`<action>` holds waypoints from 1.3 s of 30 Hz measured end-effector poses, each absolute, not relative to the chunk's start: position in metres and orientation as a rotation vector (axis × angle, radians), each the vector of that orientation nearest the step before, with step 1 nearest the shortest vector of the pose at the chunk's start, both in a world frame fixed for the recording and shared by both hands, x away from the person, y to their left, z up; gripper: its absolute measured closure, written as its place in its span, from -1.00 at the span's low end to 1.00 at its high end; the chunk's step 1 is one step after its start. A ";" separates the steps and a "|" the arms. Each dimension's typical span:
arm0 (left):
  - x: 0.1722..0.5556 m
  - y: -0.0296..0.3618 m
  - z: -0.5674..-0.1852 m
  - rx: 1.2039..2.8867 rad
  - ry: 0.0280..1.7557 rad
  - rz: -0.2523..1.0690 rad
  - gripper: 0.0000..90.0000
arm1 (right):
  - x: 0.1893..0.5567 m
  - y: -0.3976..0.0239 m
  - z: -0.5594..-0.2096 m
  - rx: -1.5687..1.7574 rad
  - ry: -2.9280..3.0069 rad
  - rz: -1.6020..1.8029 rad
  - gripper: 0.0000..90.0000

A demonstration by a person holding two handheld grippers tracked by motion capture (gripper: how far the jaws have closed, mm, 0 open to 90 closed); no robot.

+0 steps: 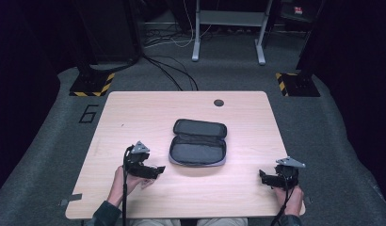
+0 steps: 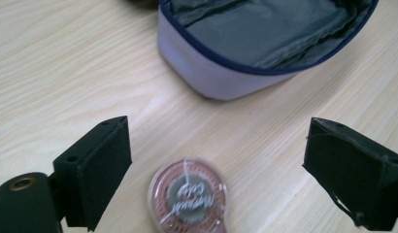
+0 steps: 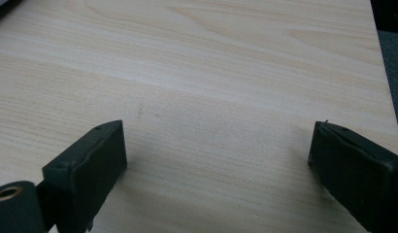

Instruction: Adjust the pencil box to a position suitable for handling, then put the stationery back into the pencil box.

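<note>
the open grey pouch (image 1: 198, 142) lies unzipped in the middle of the counter (image 1: 134, 108), its inside bare as far as the pictures show. a small round pink disc (image 2: 188, 198), perhaps a retractable tape or a yo-yo, lies on the counter just short of the pouch's near left end, between the fingers of the left gripper (image 2: 216, 170). those fingers stand wide apart and their pads do not touch it. the right gripper (image 3: 216, 170) hovers well to the right of the pouch, fingers spread wide, nothing between them.

judging by this, the pouch is ready but the disc isn't in it yet; picking it up and placing it inside looks left to do.

the disc's lower edge is cut off, its print is blurred and unreadable, and part of the pouch's far side runs out of the left gripper view.
</note>
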State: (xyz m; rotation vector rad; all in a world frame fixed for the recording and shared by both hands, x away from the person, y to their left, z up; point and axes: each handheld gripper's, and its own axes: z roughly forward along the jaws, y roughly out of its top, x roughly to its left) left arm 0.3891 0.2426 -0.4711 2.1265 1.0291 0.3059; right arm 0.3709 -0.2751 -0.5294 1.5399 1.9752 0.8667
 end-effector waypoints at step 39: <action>0.351 0.254 -0.522 2.065 1.124 0.508 -0.62 | 0.371 -0.275 -0.529 1.537 1.968 0.866 -0.83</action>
